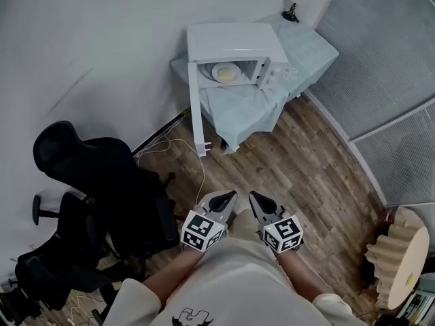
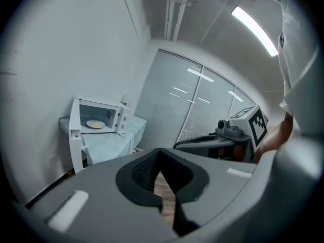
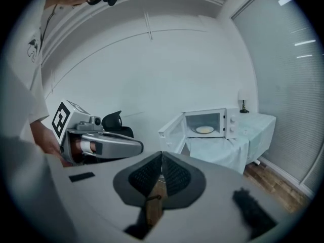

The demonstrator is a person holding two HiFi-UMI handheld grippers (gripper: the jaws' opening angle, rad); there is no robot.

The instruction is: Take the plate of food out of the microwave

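Observation:
A white microwave point(image 1: 234, 49) point(image 2: 98, 116) point(image 3: 210, 123) stands on a cloth-covered table point(image 1: 245, 100), its door point(image 1: 196, 107) swung wide open to the left. Inside lies a white plate of pale yellow food point(image 1: 225, 73) point(image 2: 95, 124) point(image 3: 204, 129). Both grippers are far from it, held close to the person's body. My left gripper point(image 1: 231, 195) point(image 2: 161, 158) is shut with nothing in it. Beside it, my right gripper point(image 1: 253, 197) point(image 3: 161, 161) is also shut and empty.
A black office chair point(image 1: 102, 182) stands to the left, with white cables point(image 1: 170, 148) on the wood floor point(image 1: 306, 175). A small lamp point(image 1: 291, 11) sits on the table's far corner. Blinds point(image 1: 387, 66) cover the right side. A corrugated cardboard piece point(image 1: 397, 257) is at lower right.

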